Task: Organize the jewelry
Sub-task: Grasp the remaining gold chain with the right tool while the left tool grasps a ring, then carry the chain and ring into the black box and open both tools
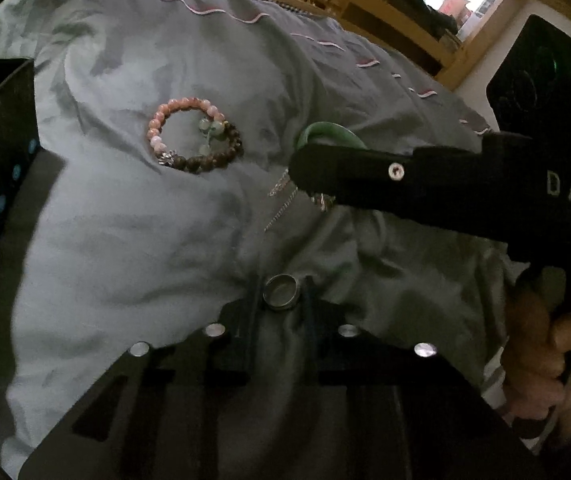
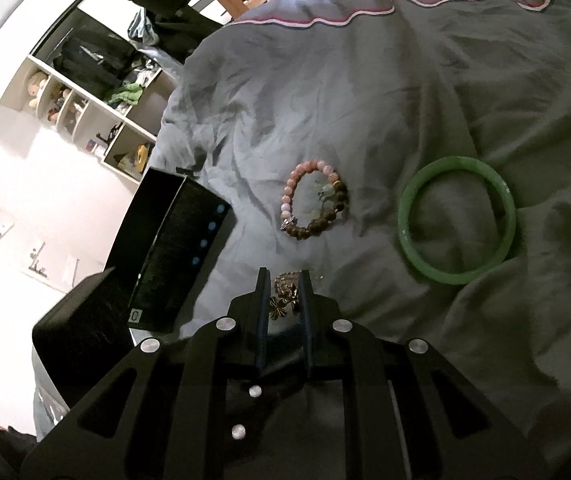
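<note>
A silver ring (image 1: 280,292) sits between the fingertips of my left gripper (image 1: 281,282), which is shut on it just above the grey-blue bedcover (image 1: 125,220). My right gripper (image 2: 283,280) is shut on a silver charm necklace (image 2: 285,298). In the left wrist view the right gripper (image 1: 296,172) reaches in from the right and the necklace's chain (image 1: 281,196) dangles below its tip. A pink and a brown beaded bracelet (image 2: 313,204) lie together on the cover. To their right lies a green bangle (image 2: 457,220), partly hidden behind the right gripper in the left wrist view.
A black jewelry box (image 2: 181,248) with blue dots stands open at the bed's left edge. A hand (image 1: 545,340) grips the right gripper's handle. A wooden bed frame (image 1: 385,4) runs behind the cover, and white shelves (image 2: 85,112) stand beyond the bed.
</note>
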Demonstrator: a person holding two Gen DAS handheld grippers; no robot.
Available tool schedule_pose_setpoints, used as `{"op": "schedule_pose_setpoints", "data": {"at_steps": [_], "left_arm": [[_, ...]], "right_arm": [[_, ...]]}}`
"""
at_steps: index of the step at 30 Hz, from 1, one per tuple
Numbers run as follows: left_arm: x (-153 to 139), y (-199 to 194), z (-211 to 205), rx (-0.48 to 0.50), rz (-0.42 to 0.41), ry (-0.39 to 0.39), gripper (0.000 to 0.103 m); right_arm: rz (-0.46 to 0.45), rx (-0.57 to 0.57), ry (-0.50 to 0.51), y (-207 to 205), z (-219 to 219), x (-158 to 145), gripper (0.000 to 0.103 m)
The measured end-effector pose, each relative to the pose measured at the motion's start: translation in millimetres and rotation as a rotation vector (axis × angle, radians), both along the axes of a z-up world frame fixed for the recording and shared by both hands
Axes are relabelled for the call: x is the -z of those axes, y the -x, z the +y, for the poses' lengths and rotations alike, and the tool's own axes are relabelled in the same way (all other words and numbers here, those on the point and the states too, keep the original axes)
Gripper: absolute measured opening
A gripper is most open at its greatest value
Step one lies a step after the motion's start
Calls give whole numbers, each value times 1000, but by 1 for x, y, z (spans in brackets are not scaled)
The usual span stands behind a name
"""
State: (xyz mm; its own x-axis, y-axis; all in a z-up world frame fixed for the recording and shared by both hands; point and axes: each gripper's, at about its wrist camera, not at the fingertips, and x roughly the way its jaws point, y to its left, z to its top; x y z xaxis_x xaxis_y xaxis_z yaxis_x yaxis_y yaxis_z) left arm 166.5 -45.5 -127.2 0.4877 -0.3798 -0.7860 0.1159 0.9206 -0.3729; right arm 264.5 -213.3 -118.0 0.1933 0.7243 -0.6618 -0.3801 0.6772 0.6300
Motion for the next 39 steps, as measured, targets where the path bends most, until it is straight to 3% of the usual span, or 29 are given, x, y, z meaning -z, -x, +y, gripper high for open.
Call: {"op": "schedule_pose_setpoints", "data": {"at_steps": [14,18,21,23,29,39], "left_arm": [[-56,26,13,-160,-230,-116,19],[-77,37,20,-201,-285,-142,19],[-88,40,26,-252,-312,-181,19],[-96,43,31,-281,-317,-218,19],[-110,44,48,-348,-313,-232,19],[-127,47,80,-481,-327,-263,19]], "right_arm": [[-82,39,-91,3,-16,-33,15],[-120,47,-68,6,-15,-43,15],[-214,56,27,12,-8,-58,15],[-301,55,112,20,0,-71,15],[-432,65,197,35,14,-93,15],[-503,61,159,46,36,-122,15]]}}
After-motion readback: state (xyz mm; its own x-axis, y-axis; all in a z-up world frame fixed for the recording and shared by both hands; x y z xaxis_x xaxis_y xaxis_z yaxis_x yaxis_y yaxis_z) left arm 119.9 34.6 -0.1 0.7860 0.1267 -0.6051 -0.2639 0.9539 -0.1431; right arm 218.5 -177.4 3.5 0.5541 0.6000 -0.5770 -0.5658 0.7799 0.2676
